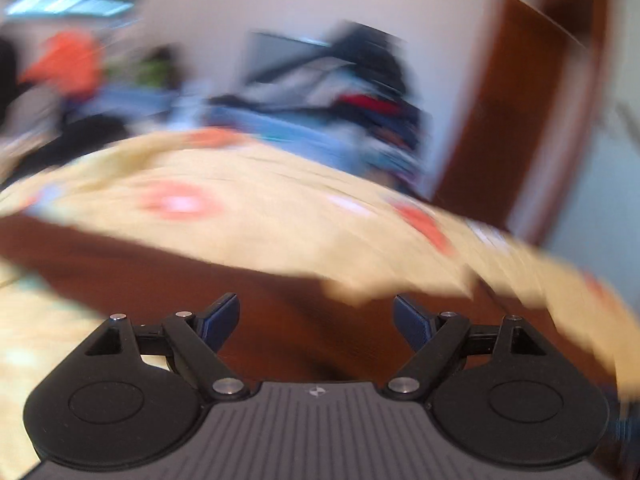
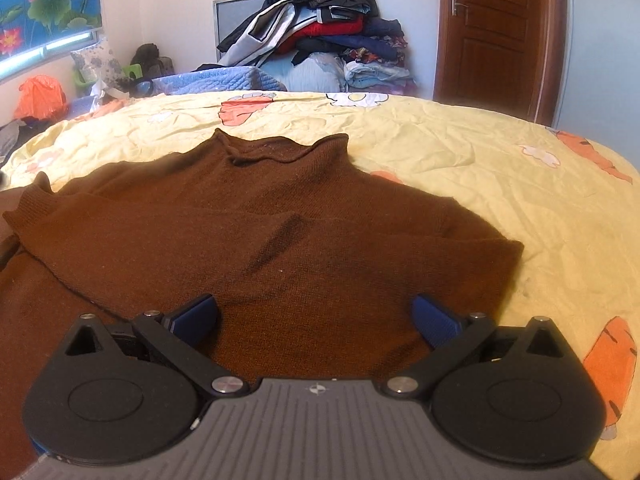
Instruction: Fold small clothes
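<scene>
My right tool (image 2: pixel 316 316) sits low over the near hem of the brown sweater (image 2: pixel 248 232), fingers spread wide, nothing between them. My left tool (image 1: pixel 316 318) is likewise spread wide and empty, above brown knit (image 1: pixel 168 280); that view is badly motion-blurred, details lost. Sweater lies flat on the bed (image 2: pixel 500 152), collar toward the far edge, one sleeve folded across the body, its left part cut off by the frame. Yellow carrot-print sheet. Beyond the far edge: clothes pile (image 2: pixel 320 28), wooden door (image 2: pixel 492 32).
</scene>
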The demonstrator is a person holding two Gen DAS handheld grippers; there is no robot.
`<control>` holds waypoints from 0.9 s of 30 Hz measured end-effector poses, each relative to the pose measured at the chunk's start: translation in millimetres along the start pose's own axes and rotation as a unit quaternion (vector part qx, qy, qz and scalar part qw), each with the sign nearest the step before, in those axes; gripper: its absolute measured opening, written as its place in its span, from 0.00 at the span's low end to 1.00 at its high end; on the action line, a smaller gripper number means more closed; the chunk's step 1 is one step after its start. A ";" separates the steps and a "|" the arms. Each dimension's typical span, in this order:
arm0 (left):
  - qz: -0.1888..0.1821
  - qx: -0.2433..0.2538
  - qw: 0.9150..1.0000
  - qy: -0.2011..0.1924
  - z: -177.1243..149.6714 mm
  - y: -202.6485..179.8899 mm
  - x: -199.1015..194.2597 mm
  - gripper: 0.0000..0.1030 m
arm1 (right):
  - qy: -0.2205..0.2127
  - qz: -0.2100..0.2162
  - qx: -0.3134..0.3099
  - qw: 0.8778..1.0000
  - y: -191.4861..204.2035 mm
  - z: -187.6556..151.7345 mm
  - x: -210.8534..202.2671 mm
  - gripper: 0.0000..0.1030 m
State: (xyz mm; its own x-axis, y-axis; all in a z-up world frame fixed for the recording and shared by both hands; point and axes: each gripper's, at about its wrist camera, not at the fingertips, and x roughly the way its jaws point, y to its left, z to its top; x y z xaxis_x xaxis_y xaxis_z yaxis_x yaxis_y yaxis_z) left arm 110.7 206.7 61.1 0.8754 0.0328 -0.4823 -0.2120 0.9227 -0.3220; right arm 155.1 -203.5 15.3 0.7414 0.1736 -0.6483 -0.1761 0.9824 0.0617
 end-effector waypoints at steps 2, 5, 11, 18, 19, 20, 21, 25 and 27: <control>0.037 -0.123 0.992 0.000 20.8 69.3 -1.7 0.82 | 0.000 0.000 0.000 1.000 0.0 0.1 0.2 1.00; 0.075 -0.331 0.940 -0.024 29.1 173.4 -8.4 0.82 | -0.002 0.000 0.002 1.000 -0.3 -0.3 -0.5 1.00; 0.059 -0.439 0.896 -0.042 25.6 242.6 4.7 0.79 | -0.004 0.001 0.004 1.000 -0.8 -0.4 -0.9 1.00; 0.112 -0.389 0.914 0.004 38.3 225.0 38.8 0.09 | -0.003 -0.004 0.001 1.000 1.1 0.0 -1.1 1.00; 0.126 -0.369 0.921 0.002 42.5 217.9 40.7 0.08 | -0.003 -0.005 0.000 1.000 1.2 0.2 -0.7 1.00; 0.131 -0.344 0.930 -0.006 47.0 206.6 38.6 0.07 | -0.003 -0.005 0.001 1.000 1.2 0.2 -0.6 1.00; 0.124 -0.320 0.939 -0.016 51.5 193.4 33.7 0.06 | -0.003 -0.005 0.002 1.000 1.1 0.2 -0.5 1.00; 0.063 -0.172 0.983 -0.033 65.1 92.2 17.7 0.05 | -0.005 0.000 0.008 1.000 -0.3 0.4 0.4 1.00; 0.005 -0.089 0.996 -0.031 59.4 27.1 13.8 0.05 | -0.005 0.000 0.008 1.000 -0.5 0.5 0.3 1.00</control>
State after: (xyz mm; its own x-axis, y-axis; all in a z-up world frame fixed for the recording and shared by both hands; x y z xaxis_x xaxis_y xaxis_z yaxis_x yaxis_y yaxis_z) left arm 142.9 254.9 94.2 0.8964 0.0708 -0.4375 -0.2905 0.8393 -0.4595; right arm 155.8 -203.9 15.4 0.7475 0.1736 -0.6412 -0.1656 0.9835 0.0732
